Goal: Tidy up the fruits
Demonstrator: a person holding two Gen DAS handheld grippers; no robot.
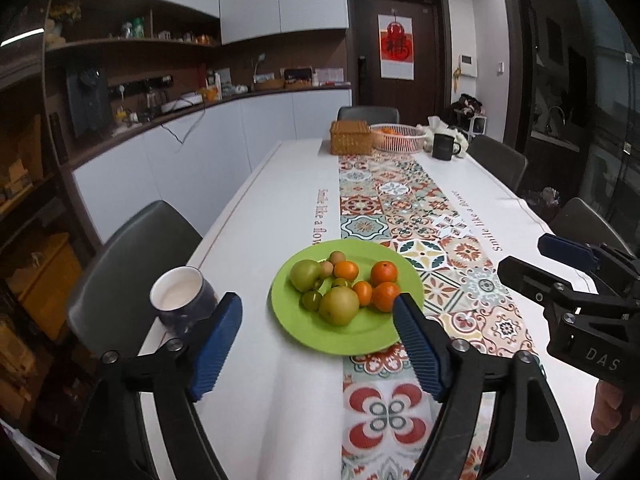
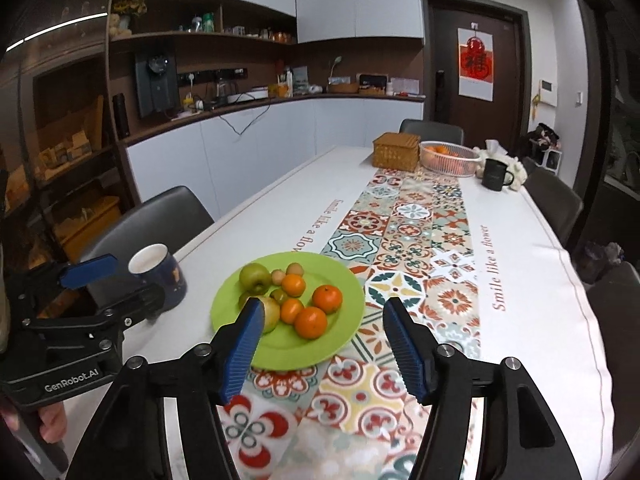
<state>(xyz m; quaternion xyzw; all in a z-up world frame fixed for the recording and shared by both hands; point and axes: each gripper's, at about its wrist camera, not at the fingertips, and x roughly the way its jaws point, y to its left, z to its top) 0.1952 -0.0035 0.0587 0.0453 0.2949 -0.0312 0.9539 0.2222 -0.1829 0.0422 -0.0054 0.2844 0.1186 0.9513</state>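
A green plate (image 1: 304, 332) (image 2: 344, 300) on the table holds green apples (image 1: 339, 305) (image 2: 254, 277), several oranges (image 1: 384, 273) (image 2: 311, 322) and small brownish fruits (image 1: 337, 257). My left gripper (image 1: 318, 312) is open and empty, held above the table just before the plate's near edge. My right gripper (image 2: 322, 318) is open and empty, over the plate's near right side. Each gripper shows in the other's view: the right gripper at the right edge (image 1: 536, 258), the left gripper at the left edge (image 2: 120, 276).
A dark blue mug (image 1: 182, 300) (image 2: 160, 272) stands left of the plate. At the table's far end are a wicker box (image 1: 351, 137) (image 2: 396, 151), a white basket (image 1: 400, 136) (image 2: 450, 158) with oranges and a black mug (image 1: 444, 146) (image 2: 495, 174). Grey chairs (image 1: 132, 264) line the table.
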